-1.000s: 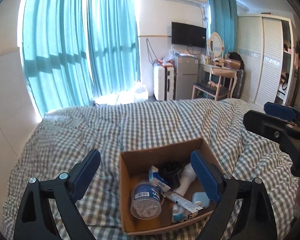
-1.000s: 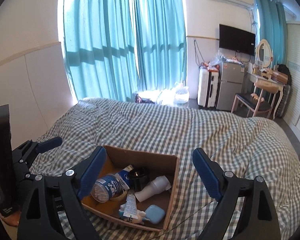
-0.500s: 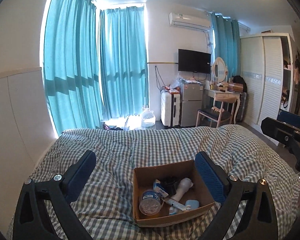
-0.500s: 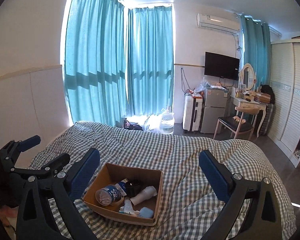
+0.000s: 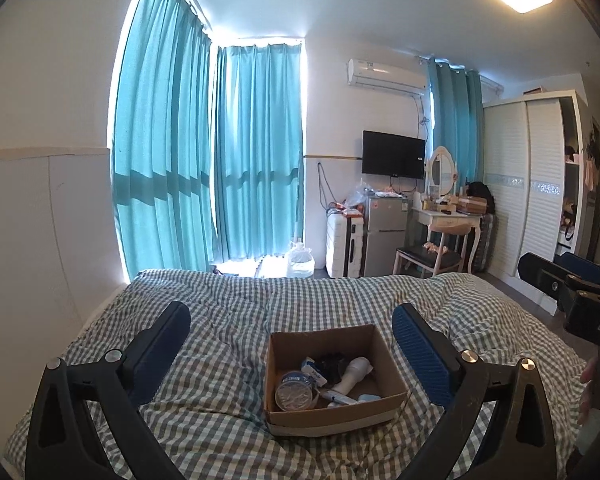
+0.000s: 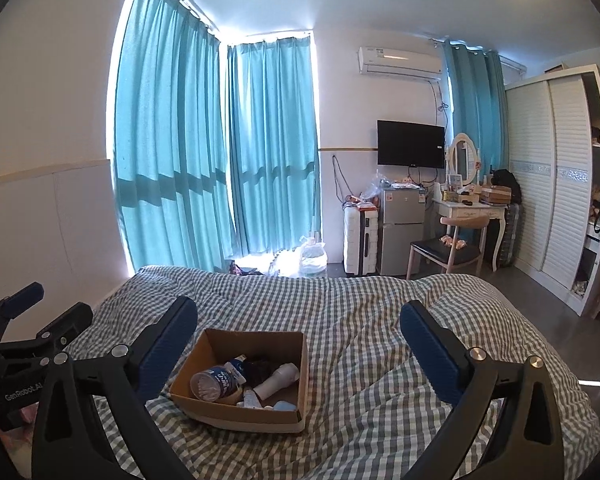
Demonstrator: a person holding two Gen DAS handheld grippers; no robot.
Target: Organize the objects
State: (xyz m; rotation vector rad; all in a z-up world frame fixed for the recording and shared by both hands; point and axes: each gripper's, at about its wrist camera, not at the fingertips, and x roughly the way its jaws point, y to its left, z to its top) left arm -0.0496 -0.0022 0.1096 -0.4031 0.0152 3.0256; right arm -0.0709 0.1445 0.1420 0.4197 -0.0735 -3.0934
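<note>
While both stand back from the bed [image 5: 228,320]:
box [image 5: 332,414]: loose items gathered inside
left gripper [image 5: 292,344]: jaws wide, empty
right gripper [image 6: 300,340]: jaws wide, empty

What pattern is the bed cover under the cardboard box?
A grey-green and white check on the bed cover, clearest in the right wrist view.

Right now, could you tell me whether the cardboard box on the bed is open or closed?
Open. The cardboard box has no lid or flaps over it, and a round tub and a white bottle lie visible inside.
</note>
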